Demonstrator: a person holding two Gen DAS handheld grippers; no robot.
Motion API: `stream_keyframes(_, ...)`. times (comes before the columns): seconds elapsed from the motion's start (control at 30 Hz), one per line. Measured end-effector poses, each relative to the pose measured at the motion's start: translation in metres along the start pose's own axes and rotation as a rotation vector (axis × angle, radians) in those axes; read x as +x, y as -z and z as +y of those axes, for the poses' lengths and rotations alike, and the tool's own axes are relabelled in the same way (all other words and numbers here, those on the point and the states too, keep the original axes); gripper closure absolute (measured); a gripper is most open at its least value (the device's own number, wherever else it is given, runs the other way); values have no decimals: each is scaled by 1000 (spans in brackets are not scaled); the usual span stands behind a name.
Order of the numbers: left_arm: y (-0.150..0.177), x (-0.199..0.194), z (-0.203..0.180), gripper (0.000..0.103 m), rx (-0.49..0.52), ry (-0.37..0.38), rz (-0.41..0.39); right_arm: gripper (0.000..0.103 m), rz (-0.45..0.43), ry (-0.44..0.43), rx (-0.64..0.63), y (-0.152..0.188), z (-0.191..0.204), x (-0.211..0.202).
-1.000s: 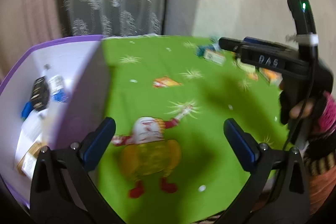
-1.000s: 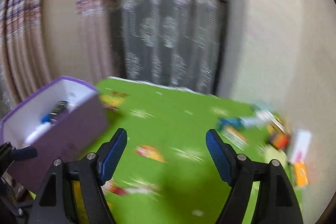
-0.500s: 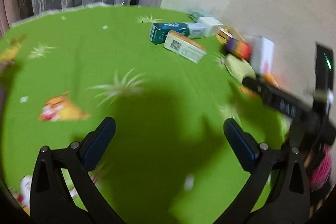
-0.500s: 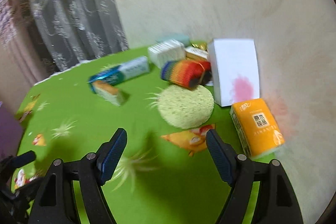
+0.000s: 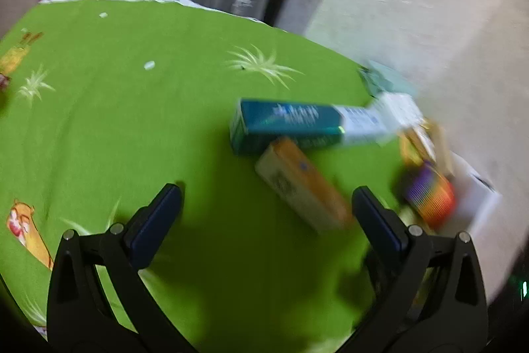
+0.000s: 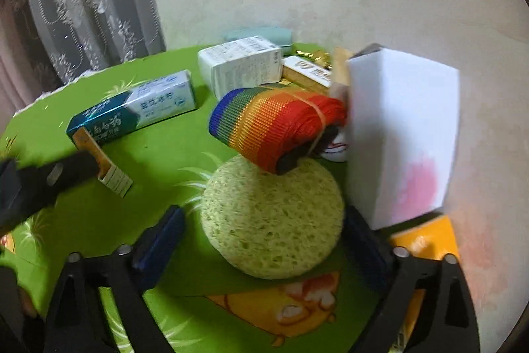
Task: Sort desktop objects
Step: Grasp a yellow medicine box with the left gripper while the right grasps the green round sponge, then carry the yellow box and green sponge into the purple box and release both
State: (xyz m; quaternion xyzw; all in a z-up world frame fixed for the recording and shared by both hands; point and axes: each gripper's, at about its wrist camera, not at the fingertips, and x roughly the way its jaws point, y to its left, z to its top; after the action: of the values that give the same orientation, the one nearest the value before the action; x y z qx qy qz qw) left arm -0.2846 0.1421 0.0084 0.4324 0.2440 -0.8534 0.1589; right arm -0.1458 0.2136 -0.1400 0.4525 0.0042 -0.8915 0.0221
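My right gripper hangs low over a round yellow-green sponge. Its jaws are opening, with the sponge between them and a gap at the left pad. A rainbow strap roll leans on the sponge's far edge. My left gripper is open above the green cloth. A small cream and orange box lies just ahead of it, close to the right finger. Behind that box lies a teal toothpaste box. The left gripper's finger shows dark at the left of the right wrist view.
A tall white box stands against the wall right of the sponge, with an orange tissue pack below it. A white carton, a teal case and a yellow box crowd the back. Curtains hang behind the table.
Both grippers swung away from the purple bin to the heap of objects by the wall and came lower. The right jaws stand wider and now straddle the sponge.
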Motion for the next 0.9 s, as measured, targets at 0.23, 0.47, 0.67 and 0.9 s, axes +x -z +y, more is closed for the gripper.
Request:
stream_keyframes(0.23,12,0,-15,47,233,-81,-25,22,-27,-4,16,4,-5,-7)
stream_keyframes(0.47,38,-40,63,85,272,176,14,22,-34,-53,-6,25,5,-24)
stream_keyframes(0.67,66,-77,117,85,292,242,13,22,-38,-71,-20,52,23,-47)
stream_keyframes(0.9,91,-113,151,85,351,212,-34,22,-43,-93,-31,86,47,-77)
